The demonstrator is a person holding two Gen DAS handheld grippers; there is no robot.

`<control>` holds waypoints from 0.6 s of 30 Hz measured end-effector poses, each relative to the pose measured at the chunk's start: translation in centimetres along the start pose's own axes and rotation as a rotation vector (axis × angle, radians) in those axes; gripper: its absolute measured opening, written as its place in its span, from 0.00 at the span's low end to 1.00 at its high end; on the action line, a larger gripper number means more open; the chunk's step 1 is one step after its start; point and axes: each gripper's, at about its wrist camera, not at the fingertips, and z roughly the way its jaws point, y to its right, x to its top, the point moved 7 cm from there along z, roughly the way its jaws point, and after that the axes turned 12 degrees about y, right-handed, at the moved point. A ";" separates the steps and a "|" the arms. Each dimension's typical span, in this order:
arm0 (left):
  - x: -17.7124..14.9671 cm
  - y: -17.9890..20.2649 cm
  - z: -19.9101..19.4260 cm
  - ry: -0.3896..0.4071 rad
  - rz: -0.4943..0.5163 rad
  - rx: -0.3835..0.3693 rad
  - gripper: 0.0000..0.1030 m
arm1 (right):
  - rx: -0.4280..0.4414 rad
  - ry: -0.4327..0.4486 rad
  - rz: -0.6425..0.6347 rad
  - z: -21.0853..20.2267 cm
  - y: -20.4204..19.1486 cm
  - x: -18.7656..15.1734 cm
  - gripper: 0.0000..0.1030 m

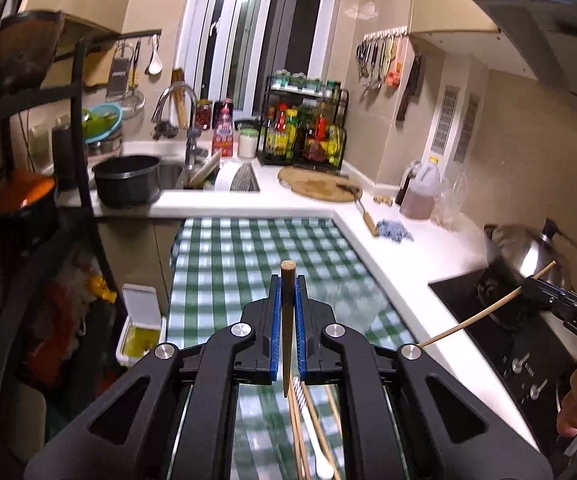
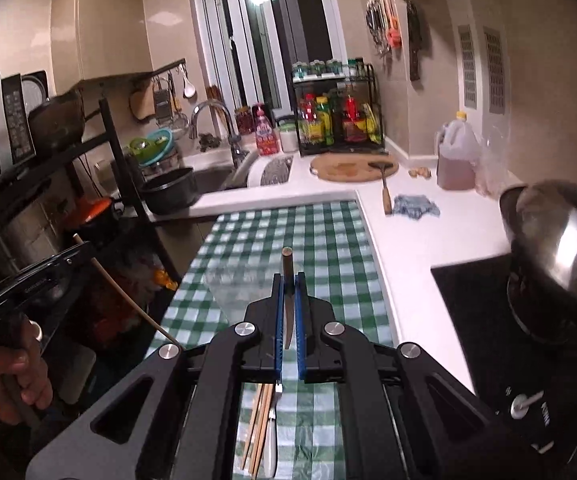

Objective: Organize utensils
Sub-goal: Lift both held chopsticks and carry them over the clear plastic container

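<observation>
My left gripper point(image 1: 287, 285) is shut on a brown wooden chopstick point(image 1: 287, 320) that runs lengthwise between its blue pads, held above the green checked tablecloth point(image 1: 240, 252). My right gripper point(image 2: 287, 280) is likewise shut on a chopstick point(image 2: 287, 312). Each view shows the other gripper from the side: the right one point(image 1: 528, 286) with its pale chopstick point(image 1: 484, 314), the left one point(image 2: 84, 250) with its chopstick point(image 2: 128, 298). Below on the cloth lie several more chopsticks point(image 2: 258, 428) and a white utensil point(image 2: 271, 440), partly hidden by the gripper frames.
A white counter point(image 1: 400, 248) wraps the table at the back and right. It carries a round cutting board point(image 1: 316, 184), a blue rag point(image 1: 394, 232), an oil jug point(image 1: 420, 192) and a lidded wok point(image 2: 560, 240) on the black stove. A dark pot point(image 1: 126, 180) and shelf rack point(image 1: 84, 160) stand left.
</observation>
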 end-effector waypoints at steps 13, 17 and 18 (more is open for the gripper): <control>7.8 2.8 5.3 0.124 0.004 -0.061 0.06 | 0.055 0.083 -0.019 5.4 -1.7 7.3 0.05; 5.4 2.7 8.9 0.053 -0.005 -0.078 0.06 | 0.063 0.011 -0.016 9.3 -1.5 4.2 0.05; 4.3 2.7 9.9 0.028 -0.008 -0.083 0.06 | 0.064 -0.002 -0.012 10.0 -1.4 3.5 0.05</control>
